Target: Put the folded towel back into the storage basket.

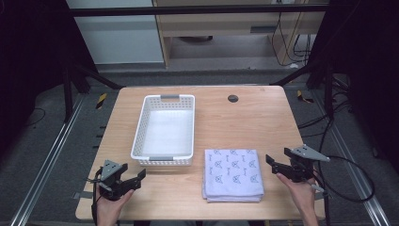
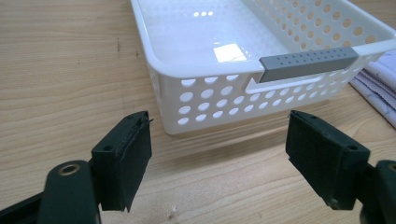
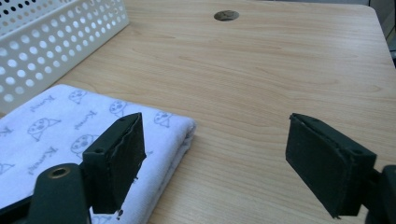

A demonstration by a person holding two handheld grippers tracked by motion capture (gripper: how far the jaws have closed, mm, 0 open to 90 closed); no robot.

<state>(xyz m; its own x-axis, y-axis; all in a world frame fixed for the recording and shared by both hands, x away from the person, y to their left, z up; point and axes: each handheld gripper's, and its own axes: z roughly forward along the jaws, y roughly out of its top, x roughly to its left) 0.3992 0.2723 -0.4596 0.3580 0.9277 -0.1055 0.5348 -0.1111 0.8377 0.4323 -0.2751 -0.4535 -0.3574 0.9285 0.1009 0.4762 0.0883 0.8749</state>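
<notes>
Both grippers, left (image 1: 126,181) and right (image 1: 282,163), wait with fingers apart beside towel (image 1: 233,174) and basket (image 1: 164,160); next, likely grasp the towel.

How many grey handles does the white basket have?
2: one grey handle on the white basket at its near end, facing the person; the other grey handle on the far end.

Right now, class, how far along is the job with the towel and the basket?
Nothing looks done: the folded towel lies on the table beside the basket, which holds nothing. Nothing is in hand either: the left gripper and right gripper are both open, apart from the towel. Likely left: gripping the towel and perhaps placing it in the basket.
</notes>
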